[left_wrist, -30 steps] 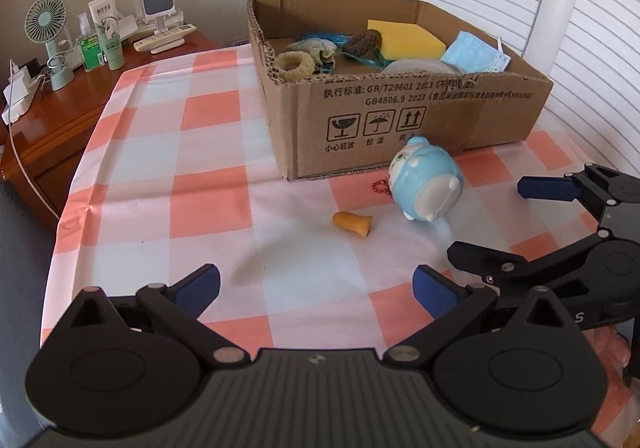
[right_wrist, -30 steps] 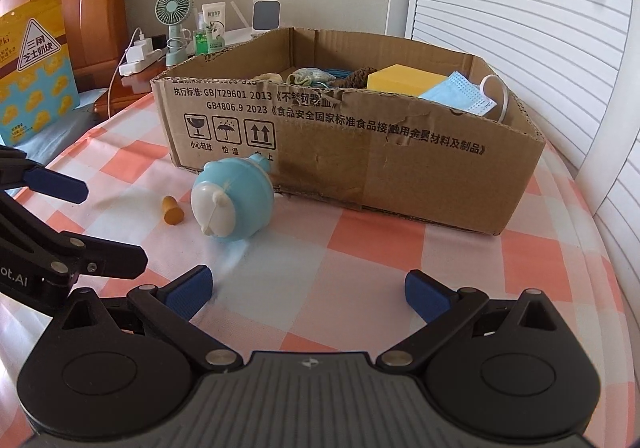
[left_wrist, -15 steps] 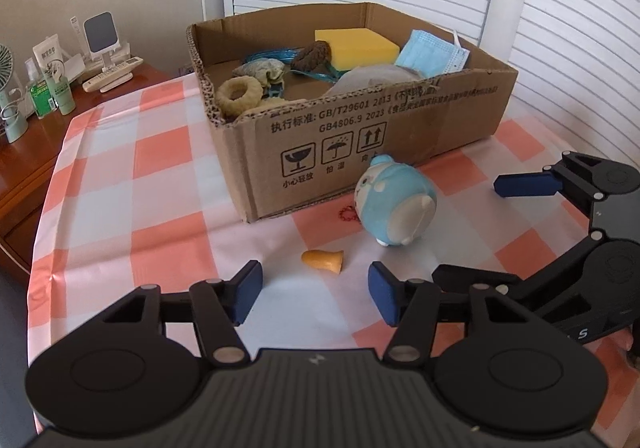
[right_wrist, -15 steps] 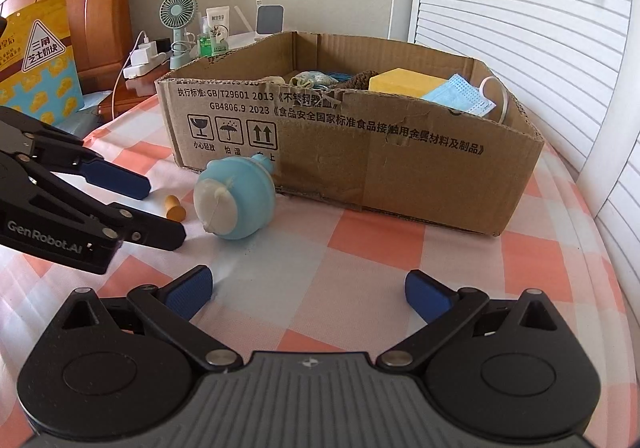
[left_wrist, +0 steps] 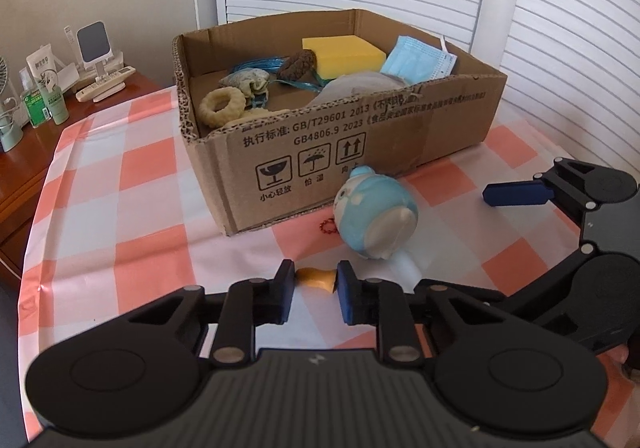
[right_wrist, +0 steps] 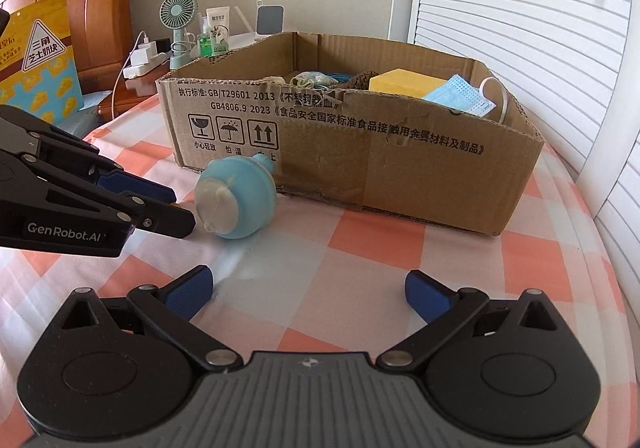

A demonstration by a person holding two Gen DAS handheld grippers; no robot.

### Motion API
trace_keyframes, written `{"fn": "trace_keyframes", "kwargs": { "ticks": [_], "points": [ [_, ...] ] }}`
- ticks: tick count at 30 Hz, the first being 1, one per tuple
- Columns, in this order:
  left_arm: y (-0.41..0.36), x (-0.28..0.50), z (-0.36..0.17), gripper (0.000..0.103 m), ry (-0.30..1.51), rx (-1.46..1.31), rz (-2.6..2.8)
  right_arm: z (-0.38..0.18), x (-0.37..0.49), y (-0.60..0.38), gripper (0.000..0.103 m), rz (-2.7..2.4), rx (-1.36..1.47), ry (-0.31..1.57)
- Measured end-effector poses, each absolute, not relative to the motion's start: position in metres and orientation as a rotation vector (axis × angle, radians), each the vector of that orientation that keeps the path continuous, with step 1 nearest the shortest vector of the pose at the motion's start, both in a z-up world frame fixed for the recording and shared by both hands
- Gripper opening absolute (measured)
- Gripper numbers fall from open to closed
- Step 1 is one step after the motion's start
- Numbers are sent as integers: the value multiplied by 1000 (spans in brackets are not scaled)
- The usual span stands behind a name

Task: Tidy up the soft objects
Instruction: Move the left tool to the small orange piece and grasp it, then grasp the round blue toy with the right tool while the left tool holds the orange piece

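Note:
A small orange soft piece [left_wrist: 316,276] lies on the checked tablecloth [left_wrist: 132,215], and my left gripper [left_wrist: 316,280] is shut on it, one blue pad pressing each end. In the right wrist view the left gripper [right_wrist: 182,209] reaches in from the left and hides that piece. Just beyond it, a blue and white squishy toy [left_wrist: 376,215] [right_wrist: 236,199] lies on its side against the cardboard box [left_wrist: 400,135] [right_wrist: 400,167]. My right gripper [right_wrist: 308,292] [left_wrist: 454,240] stands open over bare cloth to the right of the toy, holding nothing.
The box holds a yellow sponge [left_wrist: 344,51], a blue face mask [left_wrist: 418,59], a beige ring [left_wrist: 222,109] and other soft bits. A wooden nightstand [left_wrist: 24,151] at the left carries a fan [right_wrist: 178,17], bottles and a phone stand. White shutters stand behind the table.
My left gripper moved in on the orange piece and went from wide open to shut on it. The right gripper stayed still and open.

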State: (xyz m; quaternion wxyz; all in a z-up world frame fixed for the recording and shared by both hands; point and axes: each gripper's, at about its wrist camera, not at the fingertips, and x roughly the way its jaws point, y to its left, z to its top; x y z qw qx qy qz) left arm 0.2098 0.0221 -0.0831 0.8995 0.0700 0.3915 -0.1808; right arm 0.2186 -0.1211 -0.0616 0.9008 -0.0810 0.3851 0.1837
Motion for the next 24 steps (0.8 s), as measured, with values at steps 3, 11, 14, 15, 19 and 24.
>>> {"fn": "trace_keyframes", "kwargs": {
  "ticks": [3, 11, 14, 15, 19, 24],
  "points": [
    [27, 208, -83, 21, 817, 112, -353, -61, 219, -121, 103, 377, -168, 797],
    [48, 198, -82, 21, 834, 78, -264, -62, 221, -115, 103, 379, -169, 799],
    [54, 197, -82, 21, 836, 74, -237, -63, 222, -110, 103, 399, -174, 794],
    [55, 197, -82, 21, 837, 75, -230, -63, 224, -108, 103, 404, -176, 793],
    [59, 195, -82, 21, 835, 67, -218, -64, 229, -99, 103, 424, -184, 787],
    [63, 194, -82, 21, 833, 58, -205, -64, 237, -90, 103, 433, -193, 783]
  ]
}}
